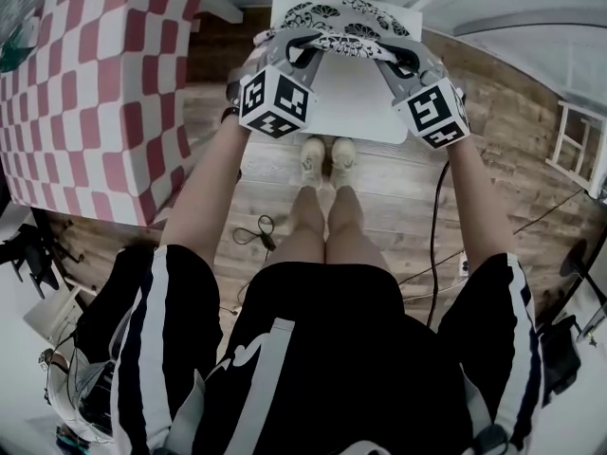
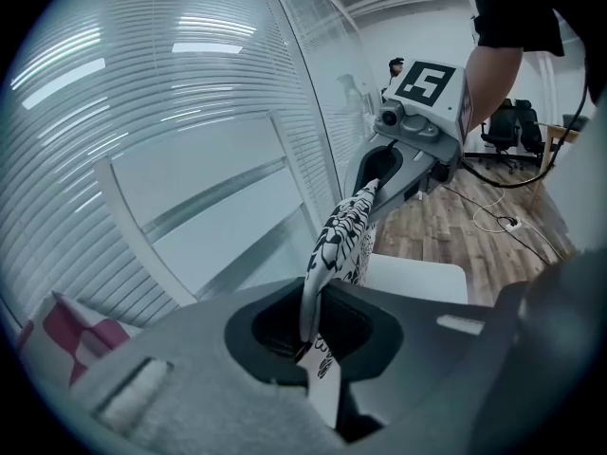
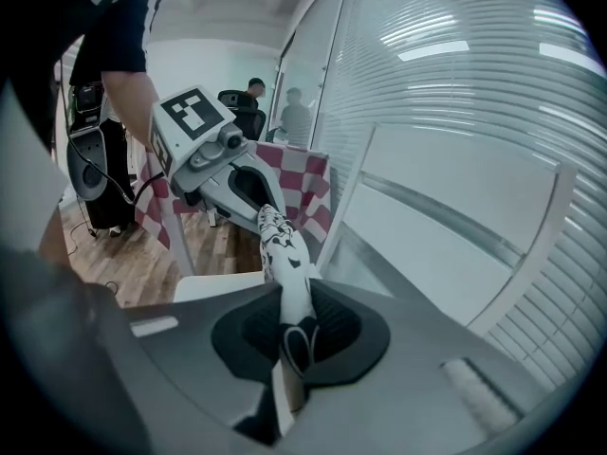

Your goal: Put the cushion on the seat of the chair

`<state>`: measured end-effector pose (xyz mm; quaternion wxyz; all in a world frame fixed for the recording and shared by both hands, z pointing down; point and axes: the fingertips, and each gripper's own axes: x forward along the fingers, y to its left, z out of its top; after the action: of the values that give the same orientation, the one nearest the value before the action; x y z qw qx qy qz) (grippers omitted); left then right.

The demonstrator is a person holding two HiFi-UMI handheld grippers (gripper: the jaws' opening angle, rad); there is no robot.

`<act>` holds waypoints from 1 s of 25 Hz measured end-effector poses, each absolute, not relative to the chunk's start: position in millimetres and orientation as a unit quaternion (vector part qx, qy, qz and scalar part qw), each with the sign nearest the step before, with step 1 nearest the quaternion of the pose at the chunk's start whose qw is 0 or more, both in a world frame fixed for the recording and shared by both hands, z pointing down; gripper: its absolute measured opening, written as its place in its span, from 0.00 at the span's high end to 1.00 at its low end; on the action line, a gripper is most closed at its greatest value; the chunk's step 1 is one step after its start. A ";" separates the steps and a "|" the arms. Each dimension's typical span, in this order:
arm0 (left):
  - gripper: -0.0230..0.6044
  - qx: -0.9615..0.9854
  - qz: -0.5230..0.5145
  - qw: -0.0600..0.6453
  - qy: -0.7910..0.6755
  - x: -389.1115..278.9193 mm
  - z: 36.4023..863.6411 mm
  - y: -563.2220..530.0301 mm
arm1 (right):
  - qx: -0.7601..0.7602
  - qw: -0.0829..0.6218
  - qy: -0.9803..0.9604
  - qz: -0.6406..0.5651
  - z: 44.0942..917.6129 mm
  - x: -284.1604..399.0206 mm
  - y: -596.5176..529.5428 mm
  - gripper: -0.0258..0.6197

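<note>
We judge the task a good way along but not finished. The black-and-white flowered cushion (image 1: 346,25) is off the floor and held over the far part of the white chair seat (image 1: 351,102), at the top centre of the head view. It is not yet lying flat on the seat.

The left gripper (image 1: 296,45) is clamped on the cushion's left edge. In the left gripper view the fabric runs straight into its closed jaws. The right gripper (image 1: 403,57) is likewise pinched on the right edge, with the cloth bunched between its jaws in the right gripper view. The cushion hangs stretched between the two, on edge rather than level. We cannot tell whether its lower edge touches the seat.

By our reckoning, what is left is to lower the cushion, lay it flat on the seat and release both grips.

As for containers, we see none in any view. There is only the chair, a red-and-white checked tablecloth (image 1: 85,93) at the upper left, and cables (image 1: 258,230) on the wooden floor near the person's shoes (image 1: 327,159).
</note>
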<state>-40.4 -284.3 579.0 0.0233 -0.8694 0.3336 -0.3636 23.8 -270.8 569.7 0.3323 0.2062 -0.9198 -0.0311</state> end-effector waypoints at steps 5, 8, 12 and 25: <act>0.94 -0.869 -0.373 0.010 0.325 -40.3 597.9 -264.6 | 0.201 0.336 -0.920 -0.014 587.0 23.9 -252.6 0.95; 0.94 -0.869 -0.375 0.000 0.322 -40.3 608.3 -256.4 | 0.199 0.339 -0.919 -0.005 596.9 24.0 -243.6 0.95; 0.94 -0.869 -0.379 -0.009 0.317 -38.3 621.5 -244.2 | 0.195 0.342 -0.919 0.007 610.1 26.0 -230.8 0.94; 0.94 -0.870 -0.389 -0.041 0.301 -38.0 659.0 -208.0 | 0.182 0.354 -0.916 0.047 648.2 27.4 -192.4 0.94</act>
<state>-38.0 -208.0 659.0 -0.0412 -0.8697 0.3010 -0.3890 27.4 -192.4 648.2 0.3539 0.1824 -0.9161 0.0469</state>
